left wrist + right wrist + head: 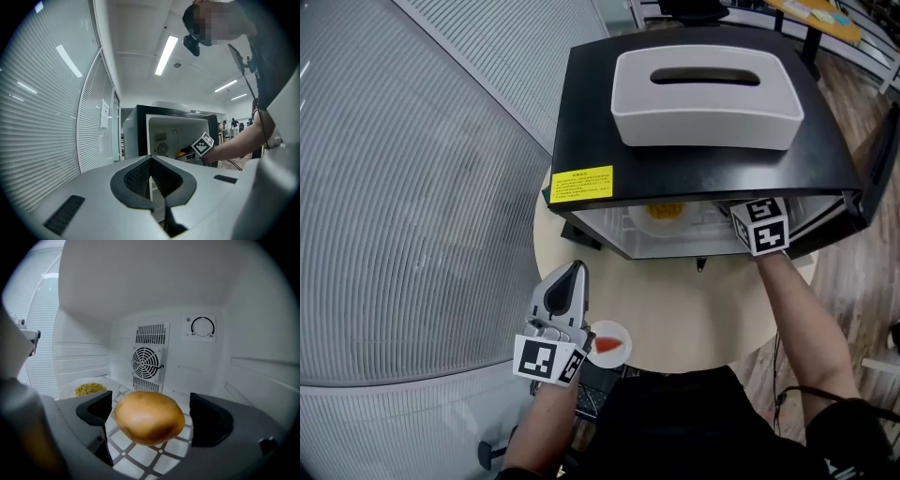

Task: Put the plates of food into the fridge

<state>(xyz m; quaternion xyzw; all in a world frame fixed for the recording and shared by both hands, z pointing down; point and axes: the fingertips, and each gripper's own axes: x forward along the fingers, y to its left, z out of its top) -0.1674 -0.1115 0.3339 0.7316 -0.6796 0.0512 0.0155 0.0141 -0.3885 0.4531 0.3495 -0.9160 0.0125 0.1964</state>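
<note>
The black mini fridge [694, 164] stands open on the round table [675, 309]. My right gripper [150, 420] reaches inside it, open, with a brown bun [149, 417] between its jaws over the wire shelf; a thin gap shows on each side of the bun. A white plate of yellow food [89, 389] sits on the shelf to the left, and the plate of yellow food [666, 214] also shows in the head view. My left gripper [572, 279] is shut and holds nothing, near the table's front left edge. A small plate with a red slice [607, 344] lies beside it.
A white tissue box [705, 94] rests on the fridge top. The fridge door [874, 159] hangs open at the right. A ribbed glass wall [412, 187] curves along the left. The fridge's back wall has a fan grille [147, 363] and a dial [203, 327].
</note>
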